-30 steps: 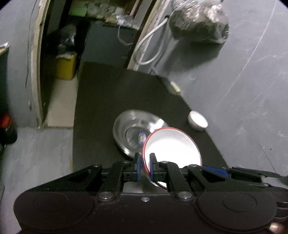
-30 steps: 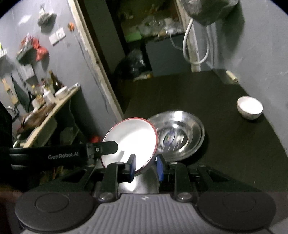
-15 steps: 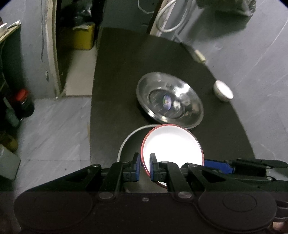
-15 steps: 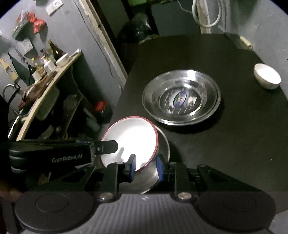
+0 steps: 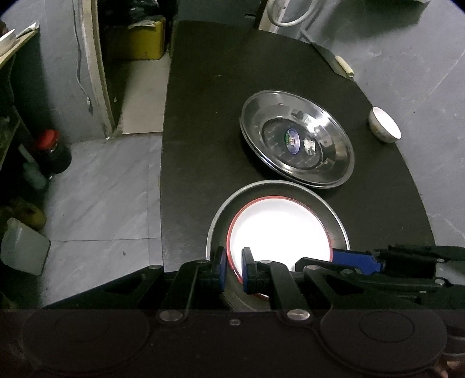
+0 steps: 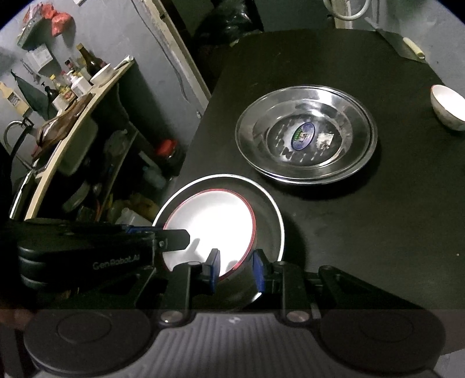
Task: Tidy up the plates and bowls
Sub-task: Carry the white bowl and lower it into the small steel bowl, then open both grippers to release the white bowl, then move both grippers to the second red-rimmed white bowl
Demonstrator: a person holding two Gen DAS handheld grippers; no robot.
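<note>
Table (image 5: 203, 145) is black and holds stacked steel plates (image 6: 305, 139) with an unreadable blue oval sticker (image 6: 303, 136). Nearer, a white red-rimmed plate (image 5: 279, 232) sits in a metal pan (image 6: 270, 215); left gripper (image 5: 232, 269), marked "GenRobot.AI", and right gripper (image 6: 236, 270) both pinch its rim. Small white bowl (image 5: 383, 125) stands well apart.

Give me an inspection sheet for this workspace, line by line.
Surface: dark table, bare between the dishes.
Job's things: red-rimmed white plate inside a metal pan; steel plates stacked beyond; small white bowl at the far edge.
Clutter: pale roll at the far corner.
Grippers: left gripper and right gripper both grip the white plate's rim.
Cables: white hose on the wall.
Surroundings: floor bottles, cluttered shelf.
</note>
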